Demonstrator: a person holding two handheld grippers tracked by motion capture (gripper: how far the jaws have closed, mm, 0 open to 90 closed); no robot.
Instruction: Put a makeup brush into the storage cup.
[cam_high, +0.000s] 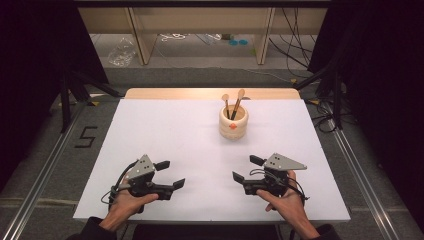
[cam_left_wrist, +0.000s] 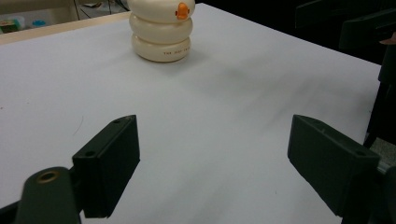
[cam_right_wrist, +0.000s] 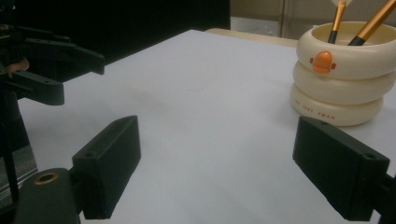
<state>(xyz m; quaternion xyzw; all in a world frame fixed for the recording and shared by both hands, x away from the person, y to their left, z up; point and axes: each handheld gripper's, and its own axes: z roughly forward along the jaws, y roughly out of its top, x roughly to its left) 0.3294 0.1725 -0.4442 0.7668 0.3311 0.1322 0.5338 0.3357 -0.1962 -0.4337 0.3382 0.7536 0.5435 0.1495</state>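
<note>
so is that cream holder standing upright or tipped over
Upright. The cream holder sits flat on its base on the white table, its open top facing up, with two wooden-handled utensils standing inside and leaning on the rim.

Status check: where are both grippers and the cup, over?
Left gripper open, empty, near table edge. Right gripper open, empty, opposite it. Cream holder upright at far side, two wooden utensils inside. White tabletop between: nothing in the way.

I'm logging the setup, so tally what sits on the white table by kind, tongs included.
Cream holder: 1
Wooden spoons, one beside the other, standing in the holder: 2
Tongs, left and right, both open: 2
Total: 5
</note>
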